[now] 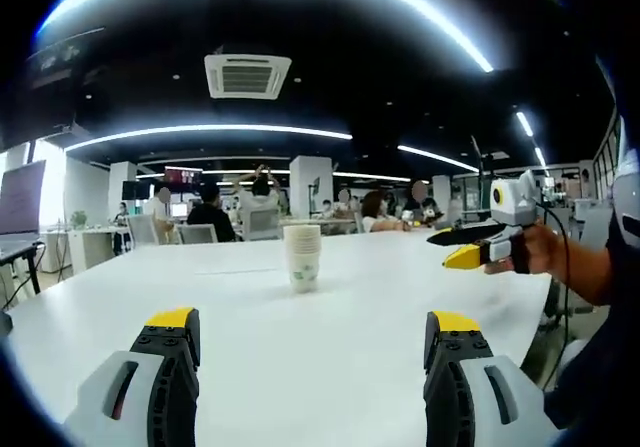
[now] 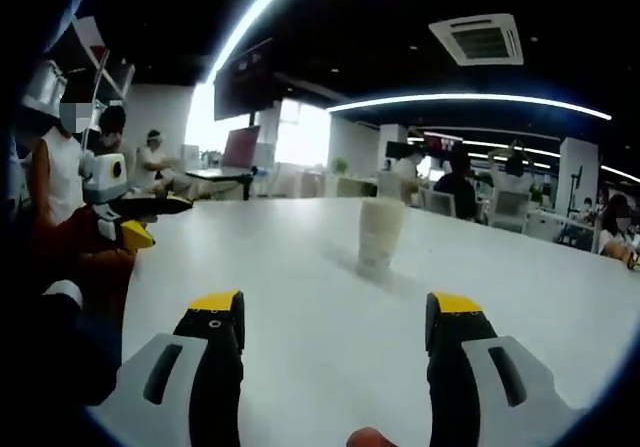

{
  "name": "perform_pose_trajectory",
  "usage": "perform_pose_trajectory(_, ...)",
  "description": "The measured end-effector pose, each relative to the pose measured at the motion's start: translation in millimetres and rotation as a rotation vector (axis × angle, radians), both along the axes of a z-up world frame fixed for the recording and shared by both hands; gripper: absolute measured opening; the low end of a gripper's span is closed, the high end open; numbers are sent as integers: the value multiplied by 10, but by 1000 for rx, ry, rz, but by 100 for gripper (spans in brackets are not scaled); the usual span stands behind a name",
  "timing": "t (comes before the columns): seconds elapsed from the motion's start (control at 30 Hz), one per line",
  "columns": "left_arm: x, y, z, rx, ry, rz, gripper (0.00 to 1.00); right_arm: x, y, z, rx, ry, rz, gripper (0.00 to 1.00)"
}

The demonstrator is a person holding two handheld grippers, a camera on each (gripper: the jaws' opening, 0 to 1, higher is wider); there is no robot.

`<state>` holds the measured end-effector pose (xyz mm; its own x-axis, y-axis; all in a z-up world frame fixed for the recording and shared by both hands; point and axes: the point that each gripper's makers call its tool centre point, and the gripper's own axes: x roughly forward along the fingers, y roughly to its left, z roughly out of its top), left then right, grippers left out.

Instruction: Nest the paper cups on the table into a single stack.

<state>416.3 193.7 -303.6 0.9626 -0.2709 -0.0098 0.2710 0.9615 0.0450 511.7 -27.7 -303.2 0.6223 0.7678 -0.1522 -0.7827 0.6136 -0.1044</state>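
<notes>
1 stack of paper cups (image 1: 303, 256) on table (image 1: 380, 307), 2 claws apart

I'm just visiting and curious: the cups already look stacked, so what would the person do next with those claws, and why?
Probably just draw both claws back and finish. The paper cups stand as one upright stack on the white table, with no loose cup visible nearby. The left claw and right claw are both open, holding nothing, well short of the stack.

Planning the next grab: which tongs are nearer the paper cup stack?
Right, probably, by little. Both tongs hang open, short of the paper cup stack; it looks slightly larger between the right tongs than the left tongs.
</notes>
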Motion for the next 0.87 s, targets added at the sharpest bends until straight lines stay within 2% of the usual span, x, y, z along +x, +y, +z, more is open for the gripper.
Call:
perform_pose_trajectory(0.2,-110,-5,67,-6,-13,-5,99,-90,-9,2,-12,10,-21,76)
perform_pose_trajectory(0.37,-202,-61,55,-5,-11,-24,99,-225,-25,-35,-28,7,-30,74)
perform_pose_trajectory(0.6,-347,-118,74,-11,-11,-52,99,-366,-105,-13,7,14,-65,71)
perform_pose_trajectory(0.7,-411,-135,91,-8,-14,-66,99,-412,-82,-4,29,22,-72,70)
perform_pose_trajectory(0.87,-463,-131,107,-12,-19,-77,99,-457,-15,-16,24,28,-76,70)
